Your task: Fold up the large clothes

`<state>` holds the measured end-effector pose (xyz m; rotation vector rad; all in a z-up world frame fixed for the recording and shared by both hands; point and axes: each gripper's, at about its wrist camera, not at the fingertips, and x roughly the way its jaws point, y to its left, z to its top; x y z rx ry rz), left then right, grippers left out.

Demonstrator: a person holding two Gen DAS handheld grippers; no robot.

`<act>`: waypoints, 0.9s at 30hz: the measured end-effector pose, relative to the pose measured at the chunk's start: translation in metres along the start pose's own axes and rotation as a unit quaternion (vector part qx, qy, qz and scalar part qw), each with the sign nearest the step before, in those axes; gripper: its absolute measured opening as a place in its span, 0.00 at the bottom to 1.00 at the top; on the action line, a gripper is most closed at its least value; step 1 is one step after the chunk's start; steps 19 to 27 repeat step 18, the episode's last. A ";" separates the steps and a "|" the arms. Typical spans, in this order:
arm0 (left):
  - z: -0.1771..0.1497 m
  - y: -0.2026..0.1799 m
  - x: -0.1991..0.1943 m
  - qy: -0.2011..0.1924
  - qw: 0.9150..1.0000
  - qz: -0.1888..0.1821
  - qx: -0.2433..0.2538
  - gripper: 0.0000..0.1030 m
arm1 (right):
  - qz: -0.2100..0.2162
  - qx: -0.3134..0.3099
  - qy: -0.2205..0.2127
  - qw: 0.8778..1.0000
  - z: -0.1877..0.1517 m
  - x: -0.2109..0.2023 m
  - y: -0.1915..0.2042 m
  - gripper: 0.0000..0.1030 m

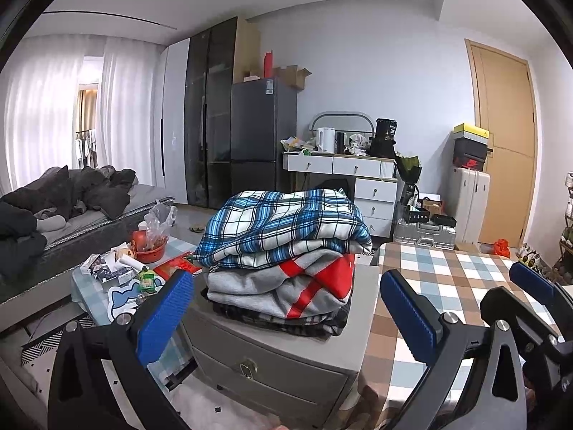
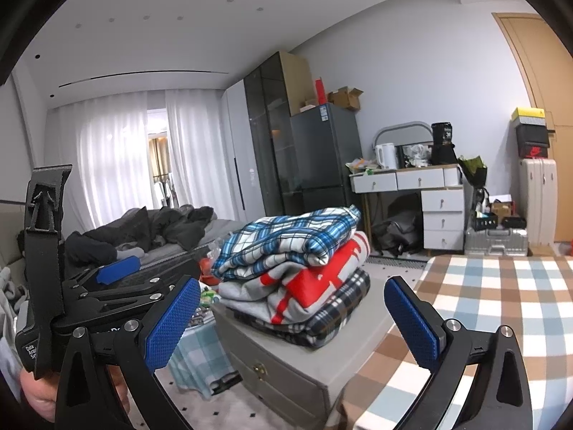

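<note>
A stack of folded clothes rests on a grey drawer cabinet (image 1: 272, 362) (image 2: 286, 365). On top is a blue plaid garment (image 1: 286, 225) (image 2: 286, 240), under it a grey and red one (image 1: 301, 286) (image 2: 315, 283), and at the bottom a dark plaid one (image 2: 340, 311). My left gripper (image 1: 286, 319) is open and holds nothing, a little short of the stack. My right gripper (image 2: 293, 322) is also open and holds nothing, level with the cabinet's right front corner. The two grippers are side by side, apart from the clothes.
A table under a brown, blue and white checked cloth (image 1: 451, 279) (image 2: 501, 308) adjoins the cabinet on the right. A low table with clutter and a red bowl (image 1: 150, 251) stands to the left. Behind are a bed with dark bedding (image 1: 71, 197), a fridge (image 1: 261, 125), a white desk (image 1: 358, 168) and suitcases (image 1: 469, 197).
</note>
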<state>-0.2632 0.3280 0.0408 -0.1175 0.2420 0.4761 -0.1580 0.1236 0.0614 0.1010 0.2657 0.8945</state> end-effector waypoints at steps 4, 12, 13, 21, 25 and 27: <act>-0.001 -0.002 0.000 -0.003 1.000 0.007 0.002 0.99 | -0.003 -0.003 -0.001 1.000 0.000 0.000 0.002 1.00; 0.000 -0.001 -0.001 0.000 1.000 0.002 0.001 0.99 | 0.000 0.001 -0.002 1.000 0.001 0.001 0.000 1.00; -0.001 -0.001 -0.002 -0.004 1.000 0.001 0.002 0.99 | 0.000 0.002 -0.002 1.000 0.001 0.001 0.000 1.00; -0.001 -0.003 -0.003 -0.009 1.000 0.000 0.007 0.99 | 0.001 0.005 -0.002 1.000 0.001 -0.001 -0.003 1.00; -0.001 -0.003 -0.003 -0.009 1.000 0.000 0.007 0.99 | 0.001 0.005 -0.002 1.000 0.001 -0.001 -0.003 1.00; -0.001 -0.003 -0.003 -0.009 1.000 0.000 0.007 0.99 | 0.001 0.005 -0.002 1.000 0.001 -0.001 -0.003 1.00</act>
